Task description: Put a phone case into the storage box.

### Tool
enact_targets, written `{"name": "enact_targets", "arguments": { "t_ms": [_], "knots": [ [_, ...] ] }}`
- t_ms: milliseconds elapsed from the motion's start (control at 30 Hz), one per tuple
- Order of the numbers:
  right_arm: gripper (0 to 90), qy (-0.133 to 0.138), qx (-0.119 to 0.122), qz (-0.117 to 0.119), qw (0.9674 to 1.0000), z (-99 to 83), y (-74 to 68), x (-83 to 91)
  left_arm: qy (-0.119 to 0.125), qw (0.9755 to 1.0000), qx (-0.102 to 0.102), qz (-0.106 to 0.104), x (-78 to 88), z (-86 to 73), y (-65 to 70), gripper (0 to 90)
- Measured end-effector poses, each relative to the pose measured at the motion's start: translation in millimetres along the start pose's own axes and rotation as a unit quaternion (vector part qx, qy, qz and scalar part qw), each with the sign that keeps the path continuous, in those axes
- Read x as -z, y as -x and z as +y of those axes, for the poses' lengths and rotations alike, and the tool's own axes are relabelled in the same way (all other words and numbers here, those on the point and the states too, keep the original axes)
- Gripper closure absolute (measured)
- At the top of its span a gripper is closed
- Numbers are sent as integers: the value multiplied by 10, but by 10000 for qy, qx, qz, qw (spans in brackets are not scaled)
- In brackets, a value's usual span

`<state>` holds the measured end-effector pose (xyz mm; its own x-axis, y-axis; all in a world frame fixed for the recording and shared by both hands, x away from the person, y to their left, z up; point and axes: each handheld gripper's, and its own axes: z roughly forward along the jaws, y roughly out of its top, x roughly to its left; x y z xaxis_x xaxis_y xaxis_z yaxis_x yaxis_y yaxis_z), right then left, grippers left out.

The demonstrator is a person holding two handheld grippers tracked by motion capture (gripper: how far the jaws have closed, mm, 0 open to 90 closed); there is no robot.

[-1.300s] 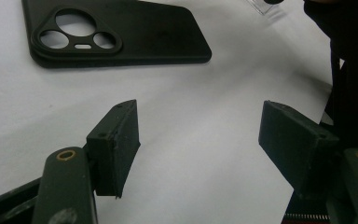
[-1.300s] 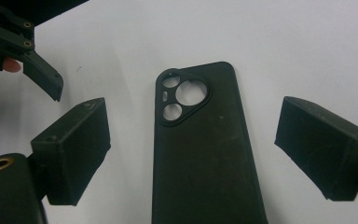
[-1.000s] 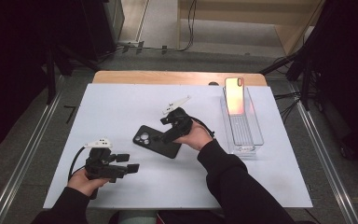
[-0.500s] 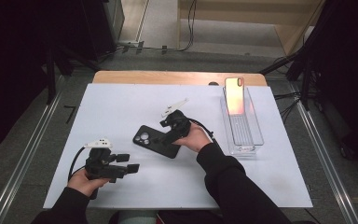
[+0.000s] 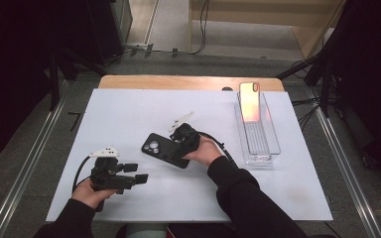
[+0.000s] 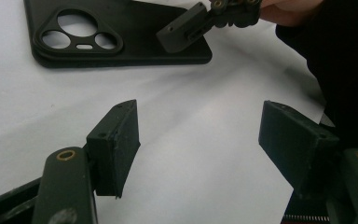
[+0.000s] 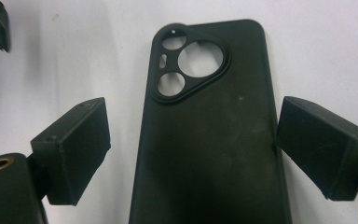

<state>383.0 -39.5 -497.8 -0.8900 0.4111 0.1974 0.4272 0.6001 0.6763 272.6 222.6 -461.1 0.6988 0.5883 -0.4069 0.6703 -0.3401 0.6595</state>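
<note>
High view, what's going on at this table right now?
A person works at a white table with a gripper in each hand. The right gripper is over a black phone case lying back up, its jaws straddling the case's long sides; the right pad looks at the edge, the left stands clear, so there is no firm grip yet. The left gripper rests open at the near left, holding nothing. A phone leans in a clear tray at the right.

black phone case (image 7: 209,135) cut off at the right gripper view's bottom edge, its far corner clipped by the left gripper view's top edge, part of it hidden beneath right hand-held gripper (image 5: 181,136) in the high view
</note>
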Motion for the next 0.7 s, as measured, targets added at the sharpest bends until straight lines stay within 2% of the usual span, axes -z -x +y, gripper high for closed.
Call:
{"name": "enact_targets", "arguments": {
  "t_ms": [167,300,533,700],
  "knots": [
    [85,-98,69,-185,9998,-3,-14,-27,1,10000,1,2,0,0,0,291],
    [84,-314,113,-236,9992,-38,1,-79,7,10000,-3,4,-1,0,3,291],
    [102,-220,427,-486,9977,-94,-53,-100,-2,10000,-7,12,-3,0,4,291],
    [103,-184,491,-557,9971,-111,-65,-107,-6,10000,-8,18,-2,0,3,291]
  ]
}}
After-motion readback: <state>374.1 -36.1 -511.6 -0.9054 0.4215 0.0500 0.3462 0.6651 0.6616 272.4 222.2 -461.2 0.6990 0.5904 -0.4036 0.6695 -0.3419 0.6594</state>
